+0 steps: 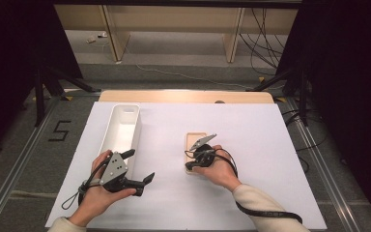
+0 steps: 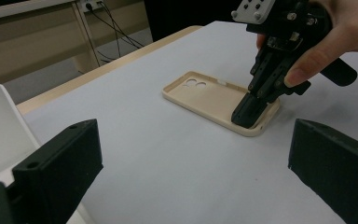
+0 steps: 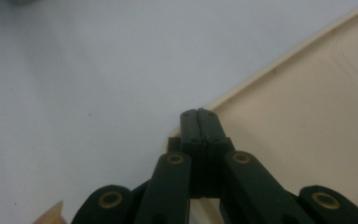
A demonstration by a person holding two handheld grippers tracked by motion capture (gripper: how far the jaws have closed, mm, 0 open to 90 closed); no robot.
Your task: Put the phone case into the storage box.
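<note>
At the left of the white surface lies a long white bin, its length running from near to far, with its far end toward the wooden edge of the table. Just at its near end the left gripper rests in the person's left hand, its jaws spread wide with nothing between them; in the left gripper view the two black jaws stand far apart at the bottom corners, with bare surface in the gap and a corner of the bin at the left edge. Right of the bin, near the middle of the surface, lies a beige phone case, open side up, with its camera cut-outs at the far end. The right gripper, held in the person's right hand, points steeply down onto the near end of the case. Its jaws are pressed fully together, and their joined tips sit at the case's rim, where the beige wall meets the white surface. Whether a sliver of the rim is pinched between them cannot be told.
</note>
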